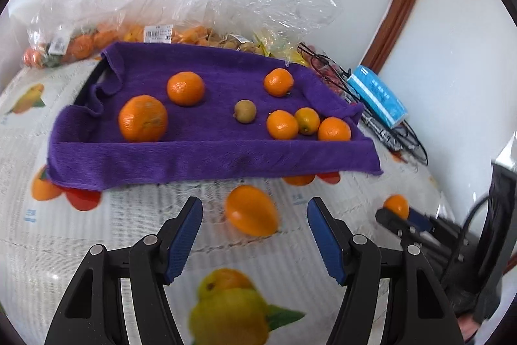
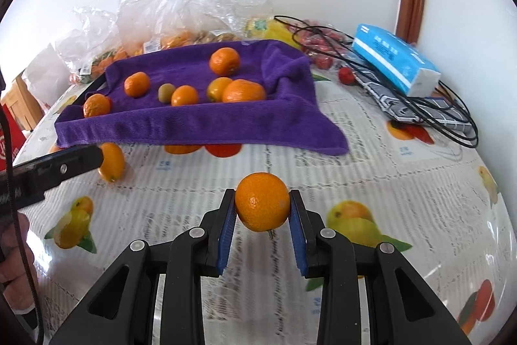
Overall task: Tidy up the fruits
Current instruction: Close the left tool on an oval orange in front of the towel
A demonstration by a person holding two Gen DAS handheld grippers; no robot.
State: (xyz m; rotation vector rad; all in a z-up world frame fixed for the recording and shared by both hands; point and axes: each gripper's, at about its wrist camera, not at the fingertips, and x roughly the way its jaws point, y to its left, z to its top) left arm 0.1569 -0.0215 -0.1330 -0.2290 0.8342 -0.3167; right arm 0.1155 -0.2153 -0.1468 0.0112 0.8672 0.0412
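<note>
The right gripper (image 2: 262, 209) clamps a small round orange kumquat (image 2: 261, 202) between its blue pads above the fruit-printed tablecloth (image 2: 355, 177). The left gripper (image 1: 255, 225) stands half open and holds nothing, with an oval orange kumquat (image 1: 251, 210) lying loose on the cloth between and just beyond its fingertips. On the purple towel-covered tray (image 1: 194, 151) farther back sit six orange citrus fruits and one brownish-green round fruit (image 1: 245, 111).

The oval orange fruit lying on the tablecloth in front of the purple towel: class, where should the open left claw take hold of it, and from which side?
Grip the oval fruit across its narrow middle, coming from above and the near side. It lies lengthwise on the tablecloth, apart from the towel; the left claw is open.
</note>
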